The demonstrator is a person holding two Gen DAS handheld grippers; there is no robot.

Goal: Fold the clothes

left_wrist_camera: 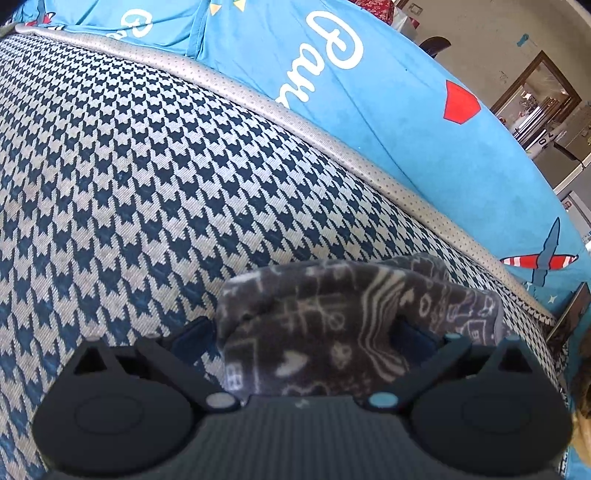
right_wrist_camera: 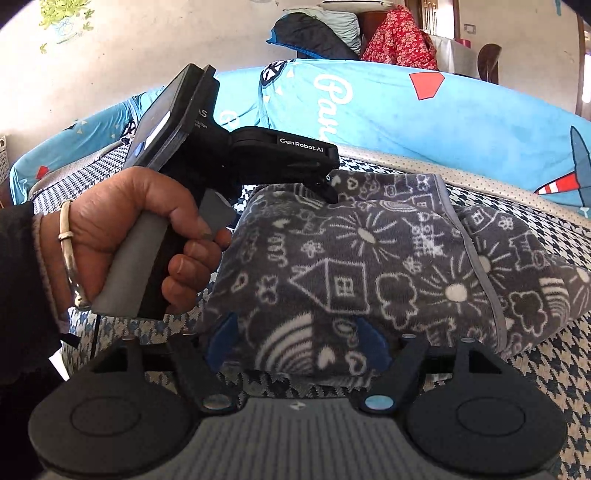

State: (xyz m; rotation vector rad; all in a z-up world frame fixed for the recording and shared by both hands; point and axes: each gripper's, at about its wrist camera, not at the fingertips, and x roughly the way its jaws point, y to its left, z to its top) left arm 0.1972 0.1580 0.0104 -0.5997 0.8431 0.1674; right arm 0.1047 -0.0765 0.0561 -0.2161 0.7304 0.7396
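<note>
A grey fleece cloth with white doodle drawings lies folded in a thick bundle on a blue and white houndstooth cover. My right gripper is open at the cloth's near edge; its blue fingers straddle the fabric without squeezing it. A person's hand holds my left gripper, whose tip sits on the cloth's far left corner. In the left wrist view, a bunched fold of the cloth fills the span between the fingers of the left gripper, which is shut on it.
The houndstooth cover ends in a grey dotted border. Beyond it lies a bright blue sheet with white lettering and red shapes. Piled bedding and a red floral fabric stand at the back by the wall.
</note>
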